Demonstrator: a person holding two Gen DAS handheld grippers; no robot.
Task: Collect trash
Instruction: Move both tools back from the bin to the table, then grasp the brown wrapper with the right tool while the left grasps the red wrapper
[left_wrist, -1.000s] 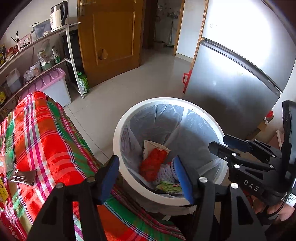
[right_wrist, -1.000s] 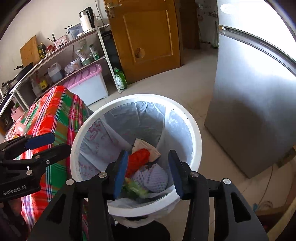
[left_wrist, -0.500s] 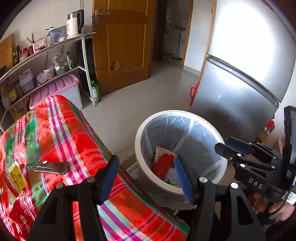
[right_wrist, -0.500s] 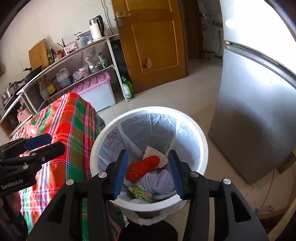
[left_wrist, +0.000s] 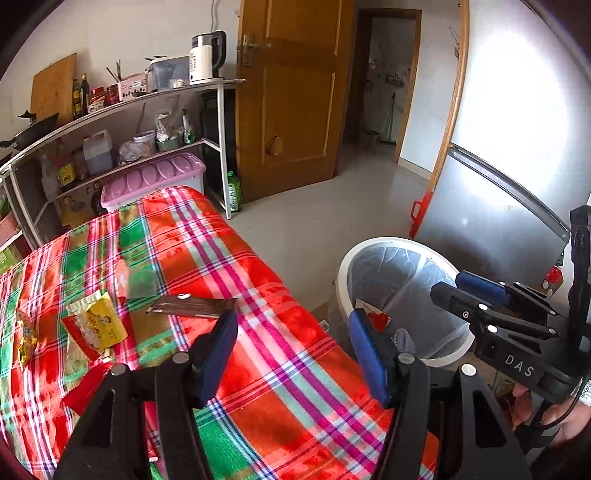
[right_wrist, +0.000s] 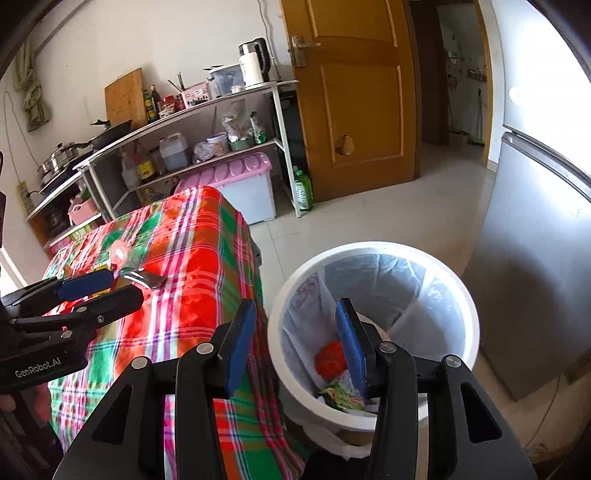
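Left wrist view: the left gripper (left_wrist: 291, 350) hangs over the plaid cloth (left_wrist: 266, 295), its blue pads wide apart with nothing between them. Just past the left pad, at 11 o'clock, lies a dark brown wrapper (left_wrist: 192, 306) flat on the cloth. Farther out at 10 o'clock sits a yellow packet (left_wrist: 96, 325), with a red wrapper (left_wrist: 83, 391) nearer the frame's lower left and another yellow scrap (left_wrist: 26, 336) at the left edge. At 3 o'clock the right gripper (left_wrist: 476, 291) juts in from the side, over the bin (left_wrist: 345, 266), which stands on the floor close by the cloth's right edge.

Right wrist view: the right gripper (right_wrist: 295, 343) is likewise spread wide and empty, its left pad over the cloth's hanging edge, its right pad over the bin's mouth. Inside the bin's clear liner (right_wrist: 413, 288), at 1 o'clock, lie a red lump (right_wrist: 328, 358) and a green wrapper (right_wrist: 341, 397). At 9 o'clock the left gripper (right_wrist: 88, 291) shows side-on above the cloth. Beyond, at 12 o'clock, stand a pink-lidded box (right_wrist: 236, 181), a shelf (right_wrist: 207, 103) with a kettle (right_wrist: 253, 62), and a wooden door (right_wrist: 354, 92); a fridge (right_wrist: 535, 240) fills 3 o'clock.
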